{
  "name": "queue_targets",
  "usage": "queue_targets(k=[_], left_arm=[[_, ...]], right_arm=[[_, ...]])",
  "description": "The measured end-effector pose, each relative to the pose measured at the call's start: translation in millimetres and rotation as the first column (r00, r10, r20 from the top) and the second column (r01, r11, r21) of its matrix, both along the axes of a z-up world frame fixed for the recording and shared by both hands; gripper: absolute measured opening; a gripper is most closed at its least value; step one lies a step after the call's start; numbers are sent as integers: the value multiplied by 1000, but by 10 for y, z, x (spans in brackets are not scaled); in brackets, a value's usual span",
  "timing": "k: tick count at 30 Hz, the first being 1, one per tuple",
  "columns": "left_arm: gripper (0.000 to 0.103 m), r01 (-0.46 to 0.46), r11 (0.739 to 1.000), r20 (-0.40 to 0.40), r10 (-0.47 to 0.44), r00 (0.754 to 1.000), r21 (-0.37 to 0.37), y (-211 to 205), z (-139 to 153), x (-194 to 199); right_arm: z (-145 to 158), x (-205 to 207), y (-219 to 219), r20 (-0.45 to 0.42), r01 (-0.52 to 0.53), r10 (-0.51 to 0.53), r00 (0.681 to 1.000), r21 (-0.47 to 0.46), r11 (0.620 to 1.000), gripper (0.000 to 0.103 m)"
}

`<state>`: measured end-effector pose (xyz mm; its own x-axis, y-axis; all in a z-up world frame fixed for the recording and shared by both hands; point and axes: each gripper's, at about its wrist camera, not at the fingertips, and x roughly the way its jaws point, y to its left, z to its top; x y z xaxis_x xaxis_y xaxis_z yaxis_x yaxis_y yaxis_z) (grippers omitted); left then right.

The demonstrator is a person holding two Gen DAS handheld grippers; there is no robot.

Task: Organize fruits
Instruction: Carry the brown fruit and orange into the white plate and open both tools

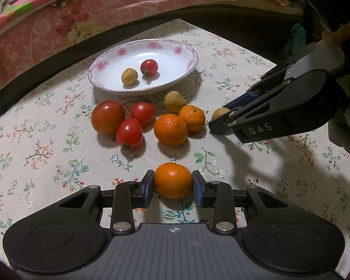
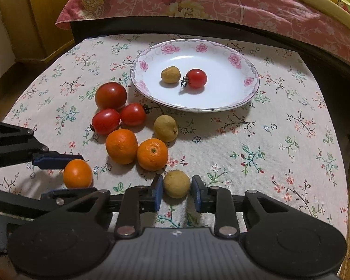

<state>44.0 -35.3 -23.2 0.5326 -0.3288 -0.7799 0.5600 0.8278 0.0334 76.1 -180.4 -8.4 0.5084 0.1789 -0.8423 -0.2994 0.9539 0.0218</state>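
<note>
Our left gripper [image 1: 173,182] has both blue pads pressed against a mandarin [image 1: 173,180] on the flowered tablecloth [image 1: 46,154], its underside hidden behind the gripper body. Our right gripper [image 2: 176,185] brackets a small tan fruit [image 2: 176,183], but a sliver of gap shows at each pad, so we cannot tell whether it grips. Beyond sit two more mandarins [image 2: 121,149], three tomatoes [image 2: 110,95], and the plate [image 2: 233,102] holding a tomato and a tan fruit.

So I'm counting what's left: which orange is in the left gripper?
The lone orange nearest the camera, between the left gripper pads; the other two oranges touch each other.
</note>
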Motion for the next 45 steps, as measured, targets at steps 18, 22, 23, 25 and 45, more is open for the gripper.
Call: queue_targets(k=[18,22,23,25,45], left_arm=[[42,-80,992,65,86,994,-94,-50,367,338],[42,-99,990,92,109,990,-104,-88,439,482],[42,-101,989,96,111,989,-104,-108,443,521],[42,-106,989,105,117,988,-102,-145,441,586],[42,-145,985,95,153,984,-91,-224,233,1012]], right_arm=[[328,90,22,93,26,-32,995,56,998,25],[452,213,-10,135,59,-70,988,88,994,25],[468,256,-34,136,75,-88,987,101,992,25],[480,333,-62,138,94,-109,984,111,989,25],[275,843,-195,115,170,-187,976,148,974,25]])
